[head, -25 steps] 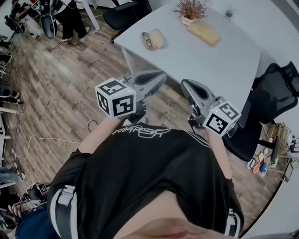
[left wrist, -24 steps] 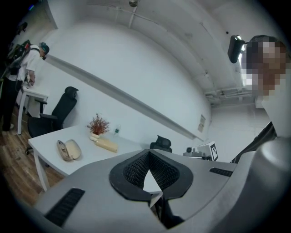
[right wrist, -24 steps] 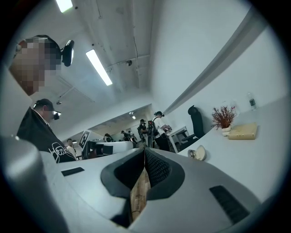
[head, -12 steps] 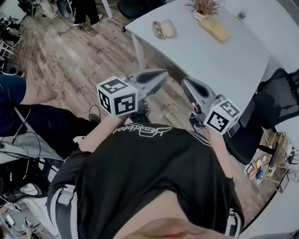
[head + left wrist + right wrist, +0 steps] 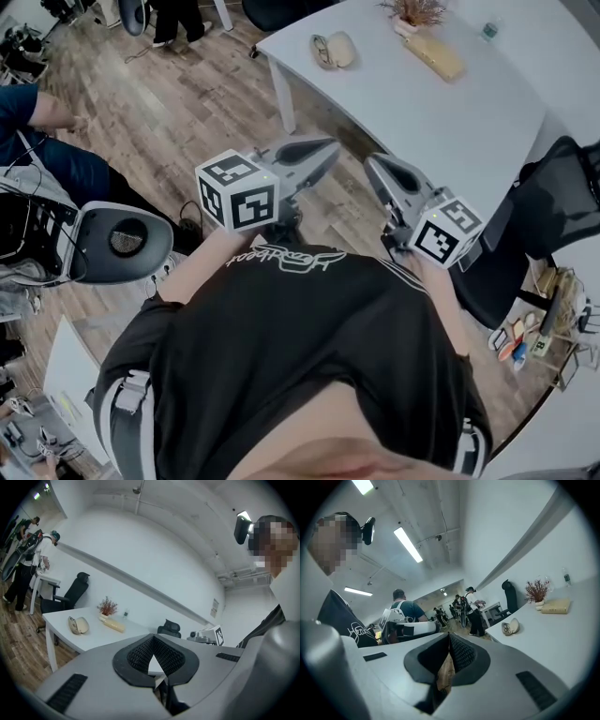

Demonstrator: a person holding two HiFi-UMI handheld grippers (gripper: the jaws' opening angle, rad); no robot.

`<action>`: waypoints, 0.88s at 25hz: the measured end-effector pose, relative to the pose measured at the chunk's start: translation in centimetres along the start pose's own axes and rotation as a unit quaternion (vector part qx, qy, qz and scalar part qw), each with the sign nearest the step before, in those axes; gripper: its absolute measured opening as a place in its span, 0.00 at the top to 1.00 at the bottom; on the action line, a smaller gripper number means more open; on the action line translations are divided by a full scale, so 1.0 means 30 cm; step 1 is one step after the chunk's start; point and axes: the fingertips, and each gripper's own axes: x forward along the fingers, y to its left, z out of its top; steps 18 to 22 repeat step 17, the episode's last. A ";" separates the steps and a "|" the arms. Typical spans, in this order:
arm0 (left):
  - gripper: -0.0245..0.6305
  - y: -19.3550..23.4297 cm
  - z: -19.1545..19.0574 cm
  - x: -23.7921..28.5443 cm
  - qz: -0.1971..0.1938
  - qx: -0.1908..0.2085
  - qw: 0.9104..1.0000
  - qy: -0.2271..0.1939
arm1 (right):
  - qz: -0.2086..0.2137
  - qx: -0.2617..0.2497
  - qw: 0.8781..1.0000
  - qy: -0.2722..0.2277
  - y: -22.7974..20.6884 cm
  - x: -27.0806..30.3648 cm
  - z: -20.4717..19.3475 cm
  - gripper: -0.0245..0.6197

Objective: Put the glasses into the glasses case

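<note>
Listing from the left: left hand-held gripper (image 5: 324, 154) is held over the wood floor (image 5: 187, 112), jaws drawn together, nothing gripped. Glasses (image 5: 321, 49) are seen at the near corner of the white desk (image 5: 450, 122), lying against the left side of the beige glasses case (image 5: 342, 49); whether they sit inside an open half cannot be told. Right hand-held gripper (image 5: 374, 169) is held with jaws likewise pressed together and empty, well apart from both items. Dried plant (image 5: 419, 11) and tan block (image 5: 434, 56) are placed further right.
</note>
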 end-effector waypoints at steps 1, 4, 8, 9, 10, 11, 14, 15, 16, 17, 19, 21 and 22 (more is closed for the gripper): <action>0.95 -0.008 -0.004 -0.005 0.001 0.001 1.000 0.000 | 0.001 -0.001 1.000 0.000 0.008 -0.005 -0.002 0.95; 0.95 -0.014 -0.002 -0.014 0.002 0.003 1.000 0.000 | 0.003 -0.003 1.000 -0.001 0.017 -0.005 -0.001 0.95; 0.95 -0.010 0.006 -0.025 0.006 0.004 1.000 -0.002 | 0.007 -0.005 1.000 0.001 0.025 0.005 0.003 0.95; 0.95 -0.008 0.007 -0.027 0.007 0.003 1.000 -0.002 | 0.007 -0.005 1.000 0.002 0.026 0.008 0.004 0.95; 0.95 -0.005 0.008 -0.028 0.008 0.002 1.000 -0.003 | 0.007 -0.006 1.000 0.003 0.026 0.010 0.003 0.95; 0.95 -0.001 0.007 -0.029 0.008 0.001 1.000 -0.003 | 0.007 -0.007 1.000 0.004 0.025 0.013 0.002 0.95; 0.95 0.011 0.003 -0.031 0.010 -0.002 1.000 -0.003 | 0.006 -0.007 1.000 0.008 0.019 0.021 -0.005 0.95; 0.95 0.016 0.002 -0.032 0.011 -0.003 1.000 -0.003 | 0.006 -0.007 1.000 0.009 0.017 0.024 -0.008 0.95; 0.95 0.021 0.000 -0.032 0.011 -0.005 1.000 -0.004 | 0.006 -0.008 1.000 0.010 0.015 0.026 -0.010 0.95; 0.95 0.025 -0.001 -0.031 0.012 -0.006 1.000 -0.004 | 0.006 -0.008 1.000 0.010 0.013 0.029 -0.012 0.95; 0.95 0.025 -0.001 -0.031 0.012 -0.006 1.000 -0.004 | 0.006 -0.008 1.000 0.010 0.013 0.029 -0.012 0.95; 0.95 0.025 -0.001 -0.031 0.012 -0.006 1.000 -0.004 | 0.006 -0.008 1.000 0.010 0.013 0.029 -0.012 0.95; 0.95 0.025 -0.001 -0.031 0.012 -0.006 1.000 -0.004 | 0.006 -0.008 1.000 0.010 0.013 0.029 -0.012 0.95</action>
